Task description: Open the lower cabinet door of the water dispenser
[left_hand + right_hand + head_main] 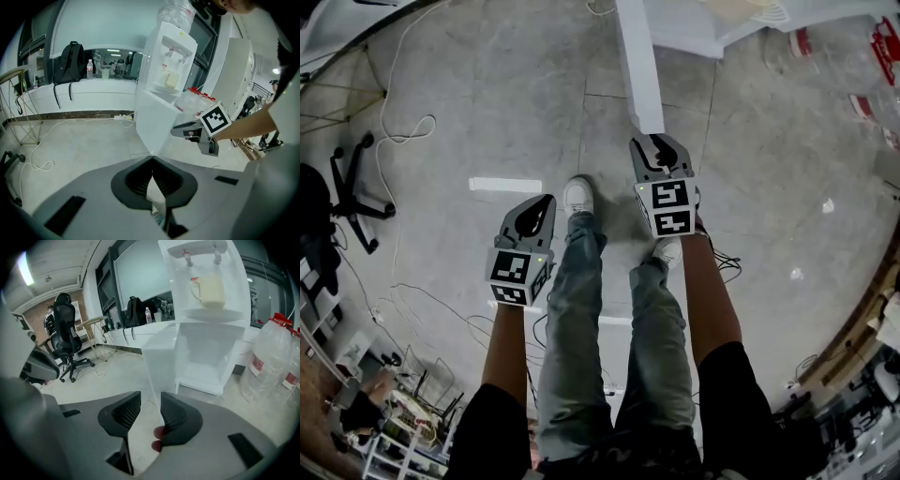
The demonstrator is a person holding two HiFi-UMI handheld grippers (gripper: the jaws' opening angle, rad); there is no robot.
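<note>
The white water dispenser (211,287) stands ahead in the right gripper view, its lower cabinet (206,362) showing an empty white inside. Its lower door (159,366) is swung out towards me, and the head view shows it edge-on as a white bar (637,66). My right gripper (151,401) is open with nothing between its jaws, its tips (659,150) just short of the door's free edge. My left gripper (152,159) is shut on nothing, a little back and to the left (530,217). It faces the dispenser (168,61) and the door (150,122).
Large water bottles (272,357) with red caps stand right of the dispenser. An office chair (65,333) and loose cables (403,131) are on the floor at left. A backpack (70,61) hangs at a counter behind. The person's legs are between the grippers.
</note>
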